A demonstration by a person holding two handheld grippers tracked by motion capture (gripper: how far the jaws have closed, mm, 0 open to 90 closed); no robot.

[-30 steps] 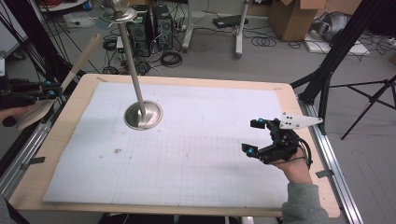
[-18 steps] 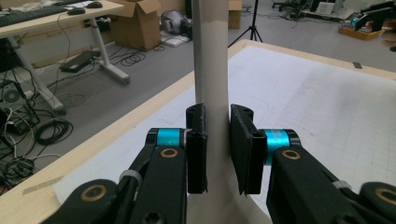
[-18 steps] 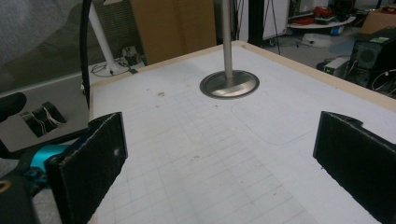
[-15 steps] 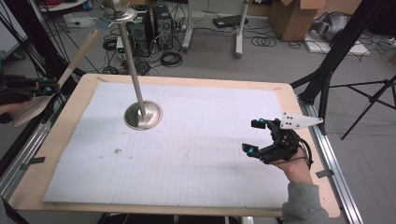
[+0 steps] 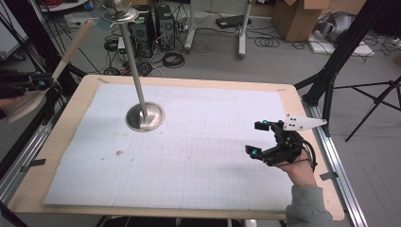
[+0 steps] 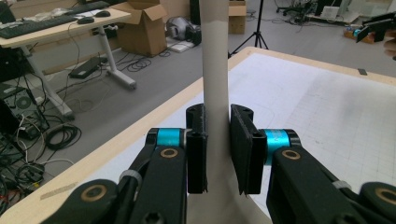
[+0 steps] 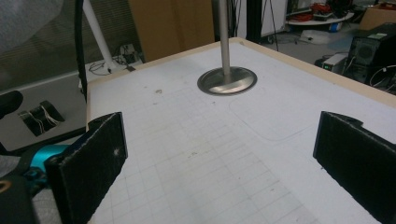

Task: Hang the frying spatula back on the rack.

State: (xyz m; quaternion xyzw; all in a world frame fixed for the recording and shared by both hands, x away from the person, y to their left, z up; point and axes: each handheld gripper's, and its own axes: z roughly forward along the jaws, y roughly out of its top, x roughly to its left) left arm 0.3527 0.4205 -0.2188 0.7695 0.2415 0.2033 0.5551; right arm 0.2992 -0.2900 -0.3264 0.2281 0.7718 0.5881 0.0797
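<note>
I have two tools. My left tool [image 5: 40,85] is clenched on the one pale wooden spatula [image 6: 215,70]: its flat handle runs straight up between the two black pads [image 6: 243,149], which press it on either side. In the high view that hand sits off the left edge of the worktop [image 5: 80,101], and the spatula slants up and away from the tool. My right tool [image 5: 257,138] is released, its two pads standing wide apart with nothing between them, the hand [image 5: 299,170] held low over the white gridded mat [image 5: 198,156], pointing left. One metal stand with a round base [image 7: 227,80] rises ahead of this tool.
</note>
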